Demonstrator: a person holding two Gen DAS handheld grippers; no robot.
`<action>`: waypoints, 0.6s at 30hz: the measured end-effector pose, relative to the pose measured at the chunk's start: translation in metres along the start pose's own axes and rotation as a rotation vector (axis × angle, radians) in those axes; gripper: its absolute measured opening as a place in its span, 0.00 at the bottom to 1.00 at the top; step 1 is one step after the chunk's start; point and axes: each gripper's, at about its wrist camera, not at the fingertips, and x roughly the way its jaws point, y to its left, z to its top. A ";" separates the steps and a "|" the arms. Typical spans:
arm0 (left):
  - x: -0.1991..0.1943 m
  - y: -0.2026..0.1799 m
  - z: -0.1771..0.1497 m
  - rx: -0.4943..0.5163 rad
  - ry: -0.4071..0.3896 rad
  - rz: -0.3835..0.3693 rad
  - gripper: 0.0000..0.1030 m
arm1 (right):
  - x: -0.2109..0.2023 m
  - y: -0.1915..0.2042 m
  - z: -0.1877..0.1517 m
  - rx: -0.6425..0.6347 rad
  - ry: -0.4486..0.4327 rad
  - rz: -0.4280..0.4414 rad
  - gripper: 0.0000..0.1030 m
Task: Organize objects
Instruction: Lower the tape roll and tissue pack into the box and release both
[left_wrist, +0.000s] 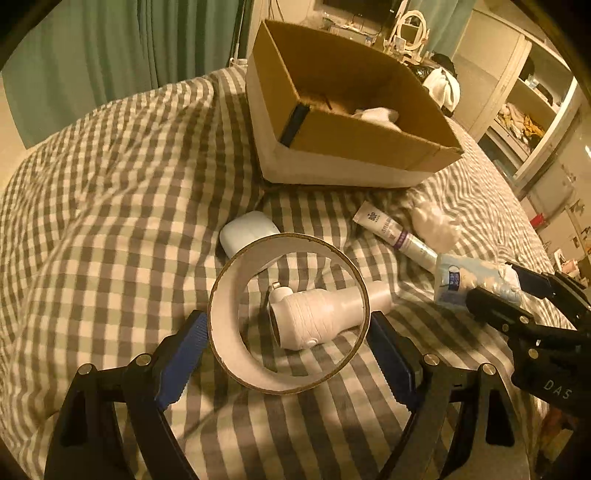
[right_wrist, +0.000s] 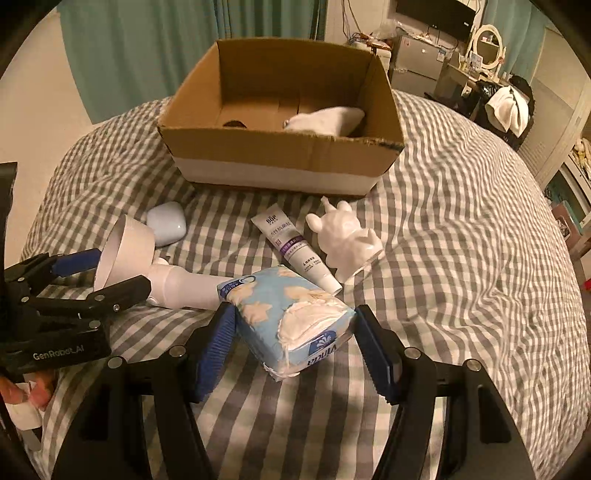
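Left wrist view: left gripper clamps tape ring; right gripper pinches tissue pack. Box lies ahead of both, pack's long axis slanting across jaws.

A checked bed carried a cardboard box, tube, white figurine, white case and white bottle.

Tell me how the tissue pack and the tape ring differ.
The tissue pack is a soft blue printed block, solid and crumpled; the tape ring is a stiff, plain pale hoop you can see through. The tissue pack sits between the pads of the right gripper; the tape ring sits between those of the left gripper. Both are held above the checked bedspread, short of the cardboard box.
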 end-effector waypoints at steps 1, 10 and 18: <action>-0.004 -0.001 0.000 0.001 -0.008 0.000 0.86 | -0.005 0.002 0.000 -0.001 -0.010 0.000 0.63; -0.066 -0.023 0.023 0.022 -0.158 0.013 0.86 | -0.056 0.014 0.007 -0.033 -0.114 -0.007 0.63; -0.118 -0.039 0.065 0.060 -0.259 0.051 0.86 | -0.107 0.014 0.042 -0.074 -0.232 -0.027 0.63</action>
